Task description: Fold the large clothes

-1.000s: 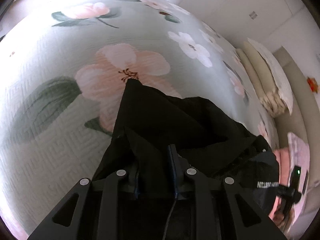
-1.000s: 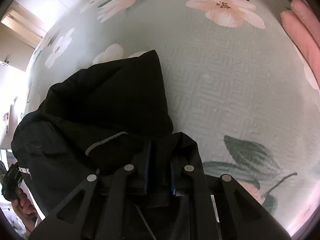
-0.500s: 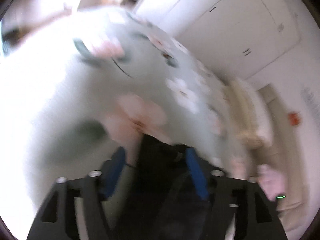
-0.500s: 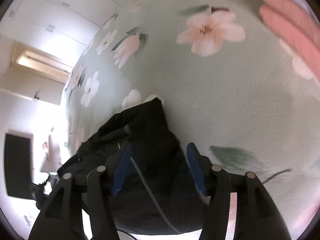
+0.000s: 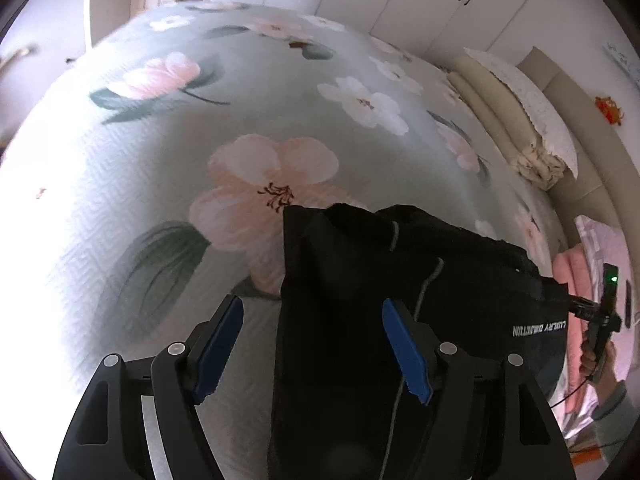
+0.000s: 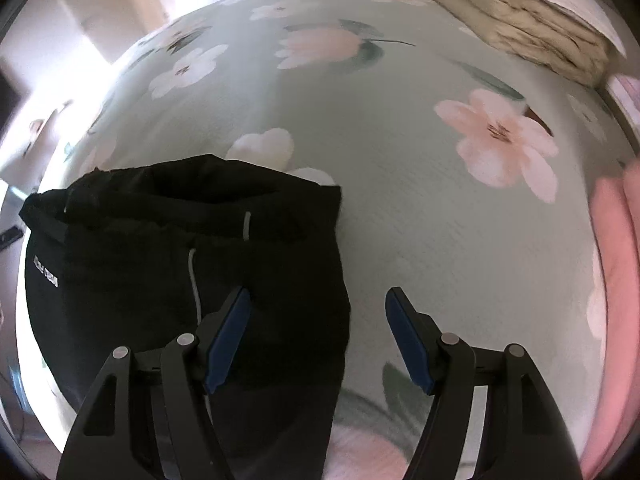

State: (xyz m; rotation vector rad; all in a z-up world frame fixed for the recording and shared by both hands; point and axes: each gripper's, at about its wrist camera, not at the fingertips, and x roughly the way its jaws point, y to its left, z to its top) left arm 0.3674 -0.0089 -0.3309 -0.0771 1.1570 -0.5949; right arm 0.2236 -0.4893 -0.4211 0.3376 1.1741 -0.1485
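1. Left gripper (image 5: 312, 344): jaws spread wide, having just been opening; blue pads clear of the cloth. The left edge of the black garment (image 5: 360, 300) lies below and between them, not pinched.
2. Right gripper (image 6: 318, 338): jaws likewise parted and just opened further, gripping nothing. The garment's right edge runs under the gap; bare bedspread under the right pad.
3. The garment lies folded on the bed (image 5: 120, 200), grey drawstring cords and white lettering showing.
4. Bedspread (image 6: 400, 220): pale green, textured, large pink and white flowers.
5. Outward: stacked cream bedding (image 5: 516, 128) at the far right side of the bed; folded pink cloth (image 6: 616, 280) near the garment's right side.
6. In the left view, a hand (image 5: 598, 364) holds the other gripper's handle beyond the garment.
7. White cupboard doors (image 5: 420, 0) behind the bed.
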